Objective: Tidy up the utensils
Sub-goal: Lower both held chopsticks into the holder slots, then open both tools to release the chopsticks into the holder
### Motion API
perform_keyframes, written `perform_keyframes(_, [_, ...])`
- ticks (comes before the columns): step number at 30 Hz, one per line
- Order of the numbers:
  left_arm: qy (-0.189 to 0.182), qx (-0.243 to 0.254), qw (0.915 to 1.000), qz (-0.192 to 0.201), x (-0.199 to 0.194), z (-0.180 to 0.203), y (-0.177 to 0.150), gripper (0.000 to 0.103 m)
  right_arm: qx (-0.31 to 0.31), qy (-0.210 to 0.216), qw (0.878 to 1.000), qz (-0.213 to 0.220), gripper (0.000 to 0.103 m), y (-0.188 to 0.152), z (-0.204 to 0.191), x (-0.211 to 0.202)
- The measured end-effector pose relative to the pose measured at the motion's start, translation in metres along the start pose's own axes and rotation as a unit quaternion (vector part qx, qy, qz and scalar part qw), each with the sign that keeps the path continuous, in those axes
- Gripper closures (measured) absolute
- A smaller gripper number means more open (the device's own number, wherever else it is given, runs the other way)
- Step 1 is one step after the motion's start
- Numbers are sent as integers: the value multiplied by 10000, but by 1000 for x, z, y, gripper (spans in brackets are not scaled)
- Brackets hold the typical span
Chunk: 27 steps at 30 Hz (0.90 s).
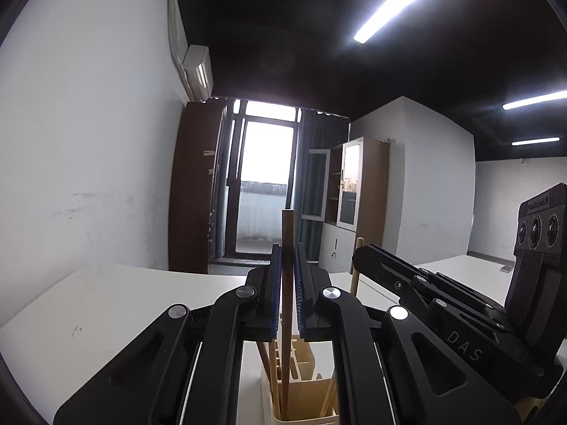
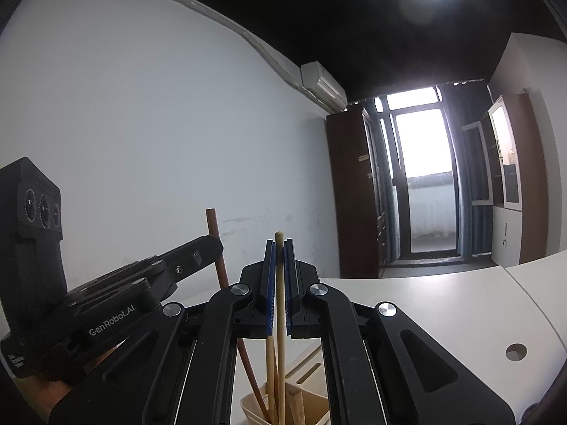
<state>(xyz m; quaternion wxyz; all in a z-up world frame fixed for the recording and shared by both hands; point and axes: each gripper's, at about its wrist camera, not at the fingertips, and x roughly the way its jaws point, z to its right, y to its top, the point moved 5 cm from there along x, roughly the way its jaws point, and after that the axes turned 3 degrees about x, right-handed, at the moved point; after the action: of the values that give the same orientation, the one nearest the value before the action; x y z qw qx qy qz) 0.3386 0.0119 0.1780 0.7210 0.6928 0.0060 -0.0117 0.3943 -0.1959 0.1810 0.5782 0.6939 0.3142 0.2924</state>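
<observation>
1. The left tool (image 1: 287,276) is seen closed narrowly on a dark brown chopstick (image 1: 287,248), which is held upright with its top end standing clear above the pads.
2. The lower end of that chopstick is seen reaching down into the beige holder (image 1: 301,389), which stands on the white worktop (image 1: 106,304) directly below the tool.
3. The right tool (image 2: 280,276) is seen clamped on a pale bamboo chopstick (image 2: 280,318), also upright, with its lower part already inside the same holder (image 2: 312,403).
4. The two tools are held close beside each other above the holder, each being visible in the other's view.
5. Several other sticks are already leaning inside the holder, so part of the sorting is judged to be done.
6. What is judged to be left: both chopsticks are to be lowered fully and released. Whether more utensils remain elsewhere on the worktop cannot be told.
</observation>
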Motion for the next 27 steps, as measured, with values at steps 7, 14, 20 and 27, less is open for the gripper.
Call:
perform_keyframes(7, [-174, -16, 9994, -290, 10, -4, -7, 96, 5, -97, 9999, -102, 98, -3, 5, -1])
perform_keyframes(14, [-281, 29, 9984, -492, 14, -5, -19, 96, 40, -148, 9996, -232, 98, -5, 9, 2])
perform_keyframes(20, [-308, 64, 9983, -488, 11, -8, -19, 96, 91, -196, 9993, -320, 97, -7, 13, 4])
perform_keyframes(27, [-395, 52, 9967, -708, 12, -10, -23, 94, 156, -309, 9987, -385, 97, -3, 18, 6])
